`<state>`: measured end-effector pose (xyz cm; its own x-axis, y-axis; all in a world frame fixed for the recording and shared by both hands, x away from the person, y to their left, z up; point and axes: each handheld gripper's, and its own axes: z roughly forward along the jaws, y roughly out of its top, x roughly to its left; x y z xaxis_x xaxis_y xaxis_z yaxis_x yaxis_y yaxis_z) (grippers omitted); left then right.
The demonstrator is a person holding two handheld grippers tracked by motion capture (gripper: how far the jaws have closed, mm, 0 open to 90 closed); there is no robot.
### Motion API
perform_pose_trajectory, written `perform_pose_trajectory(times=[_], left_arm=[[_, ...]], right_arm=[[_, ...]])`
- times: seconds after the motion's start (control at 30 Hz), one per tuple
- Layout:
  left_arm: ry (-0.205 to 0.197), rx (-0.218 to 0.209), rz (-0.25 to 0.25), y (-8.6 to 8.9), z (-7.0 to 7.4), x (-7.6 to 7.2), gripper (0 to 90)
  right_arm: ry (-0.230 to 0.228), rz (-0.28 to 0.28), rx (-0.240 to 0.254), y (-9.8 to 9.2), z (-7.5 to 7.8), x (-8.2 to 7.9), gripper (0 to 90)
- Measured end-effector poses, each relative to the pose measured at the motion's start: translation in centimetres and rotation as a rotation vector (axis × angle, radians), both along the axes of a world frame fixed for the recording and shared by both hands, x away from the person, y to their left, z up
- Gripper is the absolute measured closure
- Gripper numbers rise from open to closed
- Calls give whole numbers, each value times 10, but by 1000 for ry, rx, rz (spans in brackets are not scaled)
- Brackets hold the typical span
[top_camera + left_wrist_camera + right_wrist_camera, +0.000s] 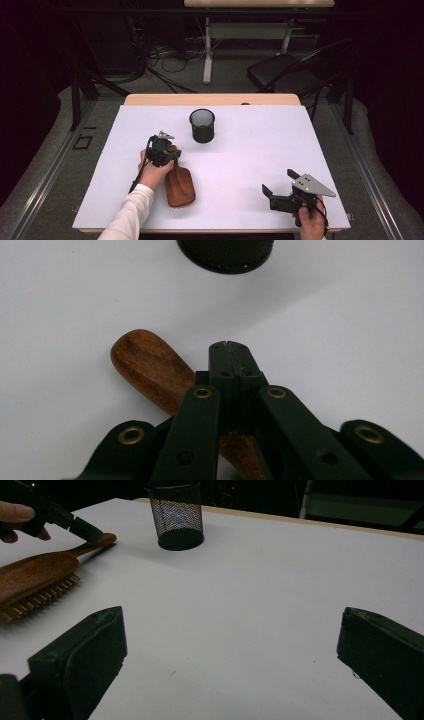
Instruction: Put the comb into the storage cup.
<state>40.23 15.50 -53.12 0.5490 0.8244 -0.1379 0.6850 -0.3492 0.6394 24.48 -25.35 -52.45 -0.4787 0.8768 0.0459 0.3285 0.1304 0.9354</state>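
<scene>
A wooden hairbrush (180, 186) lies bristles down on the white table (250, 150), left of centre, with its handle (147, 362) pointing away toward a black mesh cup (202, 126). My left gripper (170, 152) is shut, its closed tips (228, 347) resting over the far part of the handle, which runs underneath them rather than between them. The right gripper view shows that gripper (82, 529) touching down near the handle's end. My right gripper (278, 182) is wide open near the front right corner, with bare table between its jaws (232, 617).
The mesh cup (176, 515) stands upright at the back middle of the table. Behind the table are a dark chair (285, 72), a desk leg (207, 50) and cables on the floor. The table's front edge lies just under the right hand (310, 222).
</scene>
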Motion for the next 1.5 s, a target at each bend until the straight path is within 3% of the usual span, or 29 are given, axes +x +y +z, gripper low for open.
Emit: perform_pose_trajectory(times=[0.33, 0.8, 1.23, 1.5], left_arm=[[10, 47, -7, -1, -4, 1, 900], [32, 53, 22, 12, -7, 0, 900], [47, 118, 14, 23, -7, -12, 900], [67, 131, 23, 39, -8, -21, 900]], right_arm=[[0, 2, 2, 0, 0, 0, 0], [-1, 5, 3, -1, 0, 0, 0], [-1, 8, 5, -2, 0, 0, 0], [-1, 6, 6, -3, 0, 0, 0]])
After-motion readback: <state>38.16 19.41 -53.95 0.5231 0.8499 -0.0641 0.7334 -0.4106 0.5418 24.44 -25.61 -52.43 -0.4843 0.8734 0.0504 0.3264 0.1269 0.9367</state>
